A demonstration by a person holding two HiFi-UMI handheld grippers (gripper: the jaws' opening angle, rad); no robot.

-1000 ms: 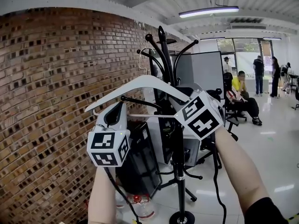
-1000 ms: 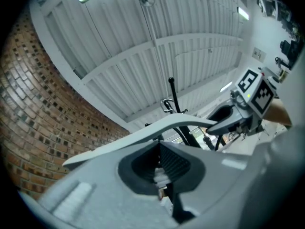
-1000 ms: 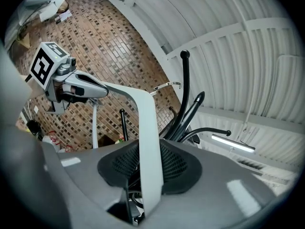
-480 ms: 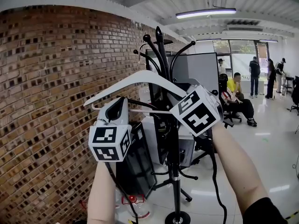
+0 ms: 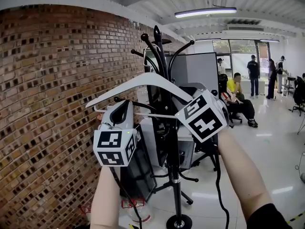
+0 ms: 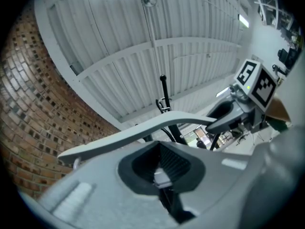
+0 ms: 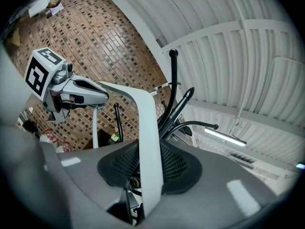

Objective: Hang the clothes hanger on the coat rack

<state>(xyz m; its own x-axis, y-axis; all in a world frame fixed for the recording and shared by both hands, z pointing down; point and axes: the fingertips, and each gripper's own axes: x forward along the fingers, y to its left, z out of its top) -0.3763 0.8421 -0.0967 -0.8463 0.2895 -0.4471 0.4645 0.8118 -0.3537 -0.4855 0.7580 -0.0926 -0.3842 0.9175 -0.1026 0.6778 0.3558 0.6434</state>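
A white clothes hanger (image 5: 143, 80) is held up in front of the black coat rack (image 5: 170, 142). My left gripper (image 5: 121, 110) is shut on the hanger's thin lower bar near its left end; in the left gripper view the gripper (image 6: 163, 175) pinches a small white piece, and the hanger (image 6: 143, 132) spans above. My right gripper (image 5: 187, 98) is shut on the right shoulder, and the hanger (image 7: 150, 142) runs between its pads (image 7: 174, 168). The metal hook (image 7: 162, 86) sits close to the coat rack (image 7: 173, 75) among its upper arms; whether they touch is unclear.
A brick wall (image 5: 47, 104) curves along the left. Behind the rack stand a grey partition (image 5: 200, 70) and dark equipment (image 5: 138, 171). Seated and standing people (image 5: 236, 92) are at the back right. A black cable (image 5: 220, 175) hangs beneath my right arm.
The hanger and both grippers have drifted slightly toward the rack's upper arms. Both grips look the same.
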